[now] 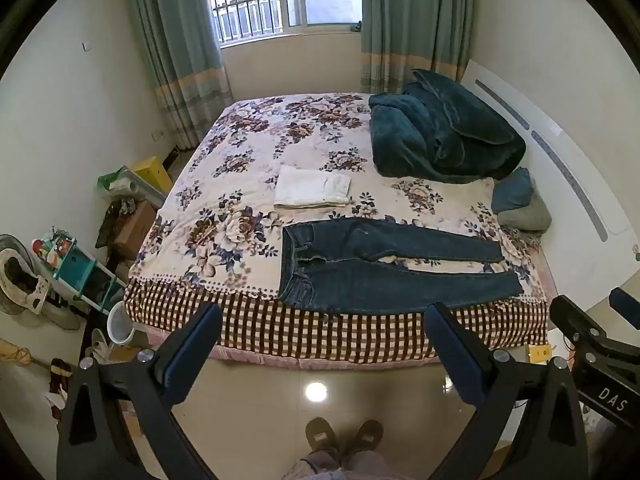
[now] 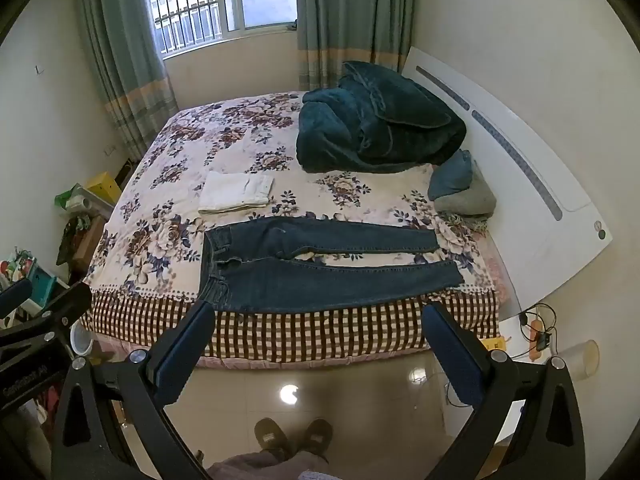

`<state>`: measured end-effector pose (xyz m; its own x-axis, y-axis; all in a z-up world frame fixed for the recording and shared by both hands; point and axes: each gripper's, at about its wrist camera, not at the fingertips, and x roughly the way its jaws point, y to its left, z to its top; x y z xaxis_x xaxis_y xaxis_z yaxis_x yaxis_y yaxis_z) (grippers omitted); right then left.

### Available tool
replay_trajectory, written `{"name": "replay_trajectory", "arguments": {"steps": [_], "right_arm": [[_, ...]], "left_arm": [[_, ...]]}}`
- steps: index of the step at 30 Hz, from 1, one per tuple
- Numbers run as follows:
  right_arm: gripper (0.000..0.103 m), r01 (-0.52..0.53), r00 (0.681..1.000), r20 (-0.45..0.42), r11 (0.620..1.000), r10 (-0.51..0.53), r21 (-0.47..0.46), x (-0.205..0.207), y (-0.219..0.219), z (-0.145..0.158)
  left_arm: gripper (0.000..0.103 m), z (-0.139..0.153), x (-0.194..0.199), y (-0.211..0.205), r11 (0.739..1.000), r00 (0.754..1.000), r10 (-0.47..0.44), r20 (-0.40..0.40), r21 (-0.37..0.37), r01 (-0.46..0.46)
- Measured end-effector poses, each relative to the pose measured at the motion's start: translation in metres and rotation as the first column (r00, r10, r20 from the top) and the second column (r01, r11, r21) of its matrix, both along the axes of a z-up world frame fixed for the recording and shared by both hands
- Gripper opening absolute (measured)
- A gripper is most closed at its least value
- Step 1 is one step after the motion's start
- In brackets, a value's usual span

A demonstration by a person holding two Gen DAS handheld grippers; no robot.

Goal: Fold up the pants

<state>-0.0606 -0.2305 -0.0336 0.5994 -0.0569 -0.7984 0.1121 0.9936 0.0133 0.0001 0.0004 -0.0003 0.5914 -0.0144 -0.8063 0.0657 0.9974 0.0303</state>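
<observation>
Dark blue jeans (image 1: 384,268) lie flat and unfolded on the floral bedspread (image 1: 248,148) near the bed's front edge, waistband to the left, both legs stretched to the right. They also show in the right wrist view (image 2: 316,268). My left gripper (image 1: 324,324) is open and empty, held above the floor in front of the bed, short of the jeans. My right gripper (image 2: 320,324) is open and empty too, at about the same distance from the bed. The right gripper also shows at the right edge of the left wrist view (image 1: 592,312).
A folded white garment (image 1: 312,192) lies behind the jeans. A dark teal blanket (image 1: 444,136) is heaped at the back right, with pillows (image 1: 520,204) by the white headboard (image 1: 568,168). Shelves and clutter (image 1: 72,264) stand left of the bed. My slippered feet (image 1: 344,436) are on the tiled floor.
</observation>
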Motion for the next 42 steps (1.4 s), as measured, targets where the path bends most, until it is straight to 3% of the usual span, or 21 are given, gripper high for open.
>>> {"name": "replay_trajectory", "arguments": {"steps": [42], "right_arm": [[0.103,-0.007,1.0,0.0,1.0,0.007,0.008,-0.002,0.004,0.01]], "left_arm": [[0.103,0.014,0.004,-0.004,1.0,1.0,0.008,0.0,0.004,-0.008]]}}
